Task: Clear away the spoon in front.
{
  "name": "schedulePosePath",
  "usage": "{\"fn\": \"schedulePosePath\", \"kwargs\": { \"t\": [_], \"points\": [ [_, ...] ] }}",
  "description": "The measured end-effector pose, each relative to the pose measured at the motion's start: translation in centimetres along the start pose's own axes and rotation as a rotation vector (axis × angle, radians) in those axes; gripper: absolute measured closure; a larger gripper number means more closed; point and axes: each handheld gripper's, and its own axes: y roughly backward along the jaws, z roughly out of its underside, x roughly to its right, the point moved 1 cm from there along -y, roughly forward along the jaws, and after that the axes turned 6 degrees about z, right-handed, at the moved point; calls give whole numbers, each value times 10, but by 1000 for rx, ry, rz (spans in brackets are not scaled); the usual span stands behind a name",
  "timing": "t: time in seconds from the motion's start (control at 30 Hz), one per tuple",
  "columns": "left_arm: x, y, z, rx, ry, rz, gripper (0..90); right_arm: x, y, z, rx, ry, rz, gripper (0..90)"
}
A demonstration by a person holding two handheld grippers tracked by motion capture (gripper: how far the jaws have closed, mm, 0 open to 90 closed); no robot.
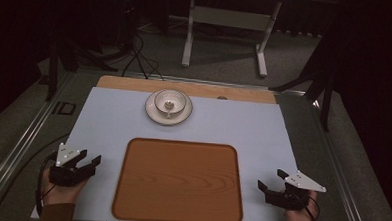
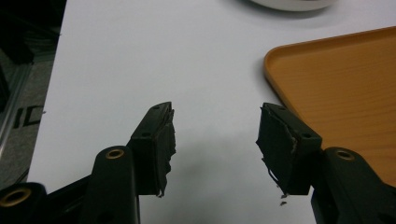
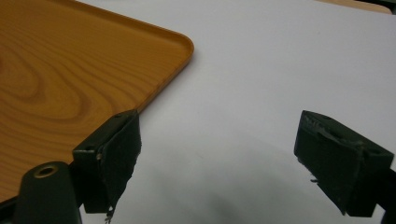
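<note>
Right now both tools rest low on the pale blue mat (image 1: 108, 116) that covers the desk, one on each side of the wooden tray (image 1: 178, 181). The left hand-held gripper (image 1: 92, 162) sits just beside the tray's left edge with its jaws spread wide and nothing between them; the right hand-held gripper (image 1: 271, 180) sits near the tray's right edge, likewise wide and empty. Beyond the tray, toward the far side of the mat, stands a white bowl (image 1: 170, 101) on a white saucer (image 1: 154, 113), with a small pale item inside the bowl that is too small to make out.

Judging from this layout, the step in hand is a reach toward the crockery, probably to bring it onto the tray. To do that well, approach over the tray rather than dragging across it, keep the jaws wide until they straddle a rim, and close on the saucer's edge or the bowl's wall squarely. Lifting the saucer level matters, since the bowl merely rests on it and could slide.
</note>
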Motion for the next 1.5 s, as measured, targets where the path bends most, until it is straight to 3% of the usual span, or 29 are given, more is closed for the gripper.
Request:
{"fn": "schedulePosePath", "kwargs": {
  "t": [0.43, 1.17, 1.5],
  "points": [
    [6, -4, -4, 5, -21, 9, 451, -3, -2, -2, 7, 11, -20, 140],
    [22, -4, -37, 82, -68, 67, 452, -5, -2, -4, 21, 14, -26, 139],
    [34, -10, -55, 91, -108, 83, 447, -4, -2, -4, 22, 15, -28, 139]
  ]
}}
